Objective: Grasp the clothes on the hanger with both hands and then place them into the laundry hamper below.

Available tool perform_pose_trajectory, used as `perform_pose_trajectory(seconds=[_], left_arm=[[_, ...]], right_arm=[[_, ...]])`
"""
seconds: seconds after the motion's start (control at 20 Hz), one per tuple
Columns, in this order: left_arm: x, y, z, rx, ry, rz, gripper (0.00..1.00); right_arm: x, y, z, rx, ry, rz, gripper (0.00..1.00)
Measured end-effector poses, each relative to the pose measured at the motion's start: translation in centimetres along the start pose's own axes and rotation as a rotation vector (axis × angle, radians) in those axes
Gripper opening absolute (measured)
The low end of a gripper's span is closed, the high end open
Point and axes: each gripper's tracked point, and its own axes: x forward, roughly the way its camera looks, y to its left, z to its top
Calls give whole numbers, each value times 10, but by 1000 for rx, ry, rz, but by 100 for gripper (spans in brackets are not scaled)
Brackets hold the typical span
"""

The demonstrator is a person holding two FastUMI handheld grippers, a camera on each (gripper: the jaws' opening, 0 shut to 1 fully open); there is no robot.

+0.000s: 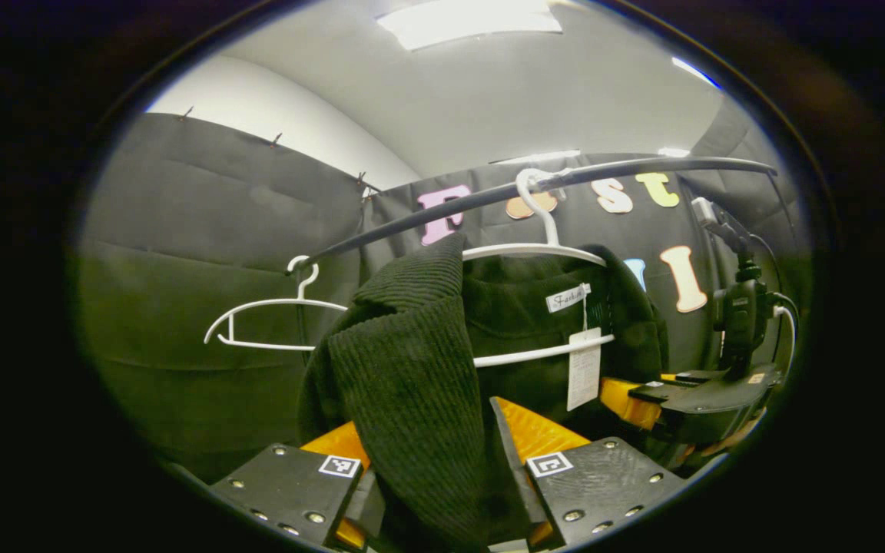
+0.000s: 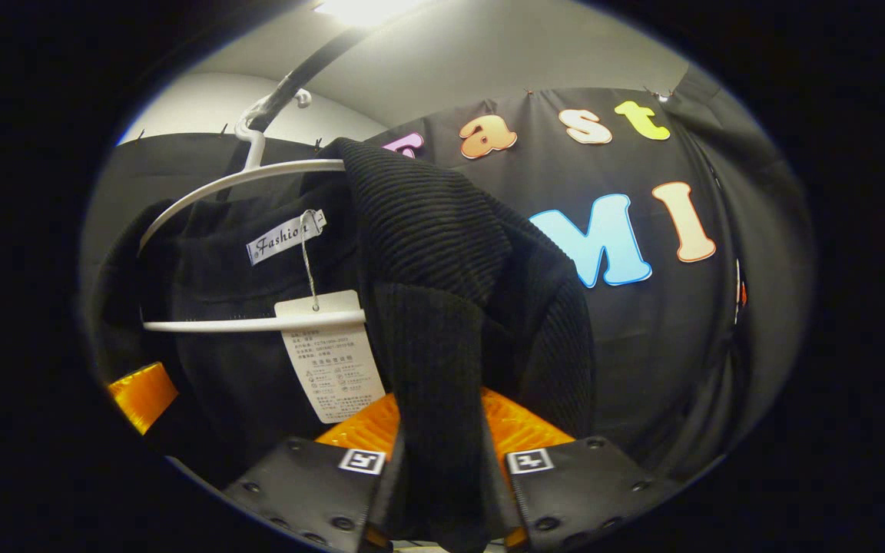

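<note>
- Left gripper (image 1: 433, 468) – both fingers pinch a fold of the black ribbed knit garment (image 1: 404, 369); cloth runs down between them, in the left gripper view.
- Right gripper (image 2: 440, 461) – fingers pressed onto the same black knit (image 2: 442, 253), a thick fold hanging between them, in the right gripper view.
- The garment hangs on a white plastic hanger (image 1: 542, 250), draped over its shoulder and lower bar; hook sits on a dark curved metal rail (image 1: 642, 167).
- One shoulder of the knit is pulled up off the hanger arm toward the left gripper.
- White neck label (image 2: 285, 236) and white paper swing tag (image 2: 331, 357) dangle on a string at the collar, tag crossing the hanger's bar.
- Second white hanger (image 1: 273, 322), bare, hangs on the same rail – well apart from the first.
- Across the garment, the other gripper's body and a black camera mount (image 1: 742, 322) with white cable show at right in the left gripper view.
- Laundry hamper: can't tell where.
</note>
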Motion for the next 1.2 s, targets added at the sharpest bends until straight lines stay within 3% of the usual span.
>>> perform_pose_trajectory(seconds=[0.05, 0.1, 0.15, 0.3, 0.35, 0.4, 0.65, 0.75, 0.8, 0.85, 0.9, 1.2], left_arm=[[-1, -1, 1, 11, -3, -9, 65], [-4, 4, 6, 38, -18, 11, 64], [-4, 16, 10, 52, -39, 47, 54], [-11, 13, 20, 53, -59, 34, 26], [-17, 24, 26, 64, -77, 68, 17], [-20, 20, 33, 68, -88, 43, 7], [-39, 37, 82, 82, -180, 49, 8], [-44, 48, 107, 97, -220, 66, 8], [-45, 53, 117, 100, -236, 70, 7], [-45, 58, 125, 98, -249, 75, 7], [-46, 61, 131, 96, -261, 83, 8], [-29, 84, 146, 99, -280, 84, 8]], right_arm=[[-1, -8, 5, -29, -24, -36, 26], [-3, -5, 8, -53, -32, -21, 9], [-4, 0, 6, -69, -27, -9, 8], [-13, -7, 15, -88, -53, -27, 9], [-18, -10, 22, -84, -76, -40, 5], [-22, -14, 31, -81, -106, -54, 5], [-43, -36, 83, -108, -243, -121, 9], [-45, -45, 103, -131, -289, -146, 5], [-45, -50, 112, -142, -310, -162, 8], [-46, -56, 118, -150, -328, -176, 5], [-45, -62, 125, -153, -345, -187, 8], [-38, -96, 140, -173, -380, -256, 8]])
